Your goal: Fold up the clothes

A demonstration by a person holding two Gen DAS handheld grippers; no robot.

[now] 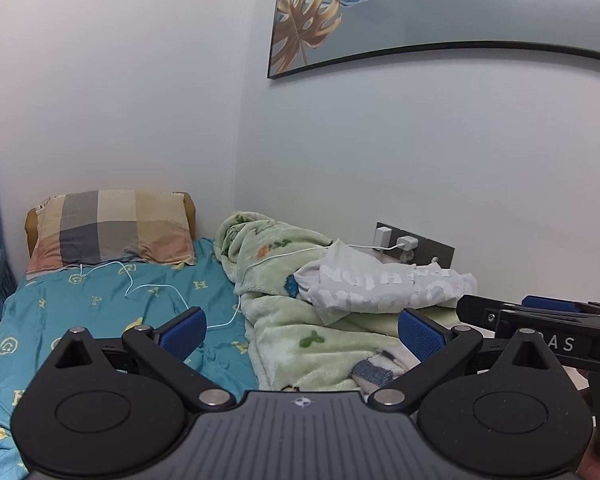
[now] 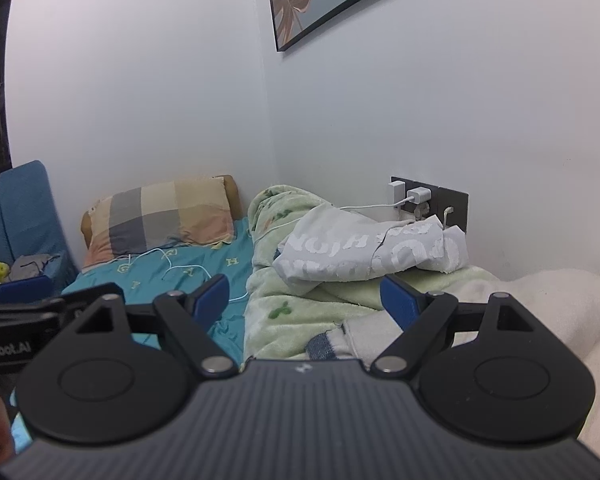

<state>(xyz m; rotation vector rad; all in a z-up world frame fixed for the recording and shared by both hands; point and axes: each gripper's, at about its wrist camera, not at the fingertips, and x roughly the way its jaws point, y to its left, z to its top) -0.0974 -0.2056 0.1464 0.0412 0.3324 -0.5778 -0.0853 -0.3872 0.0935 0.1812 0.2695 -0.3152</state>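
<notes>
Both grippers, left gripper (image 1: 302,332) and right gripper (image 2: 304,296), were wide apart, holding nothing. A white shirt (image 2: 364,250) lay bunched mid-frame on the green blanket (image 2: 284,308). Best to grab two corners, missing the white cable (image 2: 374,206).

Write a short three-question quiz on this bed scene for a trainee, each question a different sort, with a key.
1. True or false: the left gripper holds the white shirt.
2. What does the white shirt lie on? A) the checked pillow B) the green blanket C) the blue chair
3. Fill in: the white cable trails across the teal ____.

Key: 1. False; both it and the right gripper are open and empty. 2. B. 3. Sheet.
</notes>
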